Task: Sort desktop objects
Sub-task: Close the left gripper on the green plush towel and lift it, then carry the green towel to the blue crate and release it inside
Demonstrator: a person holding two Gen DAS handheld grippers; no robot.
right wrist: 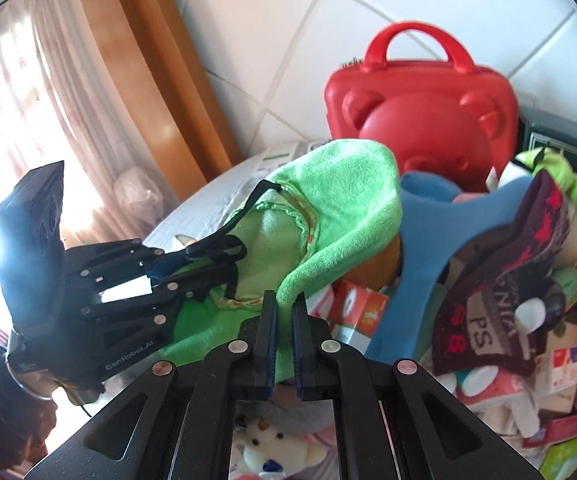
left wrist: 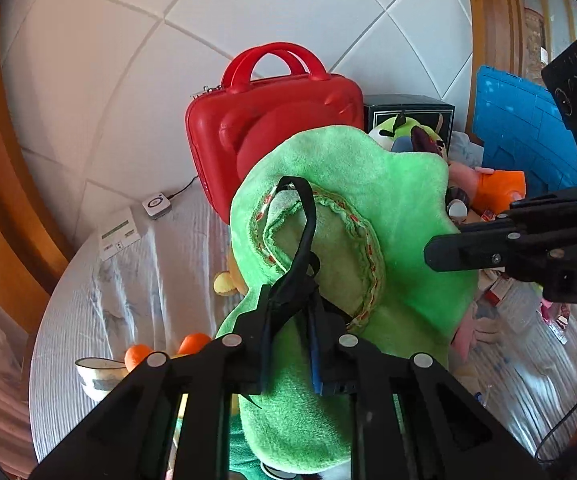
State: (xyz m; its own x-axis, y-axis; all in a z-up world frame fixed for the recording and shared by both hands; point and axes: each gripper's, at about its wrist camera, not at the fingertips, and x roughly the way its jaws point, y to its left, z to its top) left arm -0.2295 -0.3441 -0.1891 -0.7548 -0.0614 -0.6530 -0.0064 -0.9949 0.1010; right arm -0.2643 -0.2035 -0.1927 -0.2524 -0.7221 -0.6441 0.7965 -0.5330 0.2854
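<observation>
A green plush slipper [left wrist: 408,208] [right wrist: 348,184] hangs lifted above the table, its opening trimmed with patterned ribbon. A black strap [left wrist: 308,220] [right wrist: 224,236] loops out of that opening. My left gripper [left wrist: 290,308] [right wrist: 208,264] is shut on the strap's lower end. My right gripper [right wrist: 283,304] is shut on the slipper's folded plush edge; in the left wrist view it comes in from the right [left wrist: 432,252] against the slipper's side. The table under the slipper is mostly hidden.
A red bear-faced case [left wrist: 272,120] [right wrist: 420,112] stands behind by the tiled wall. A bowl [left wrist: 96,372] and oranges [left wrist: 138,354] sit at the left on the striped cloth [left wrist: 128,280]. Right: a blue crate [left wrist: 520,128], a blue foam piece [right wrist: 420,272], a dark sock [right wrist: 500,280], boxes, plush toys.
</observation>
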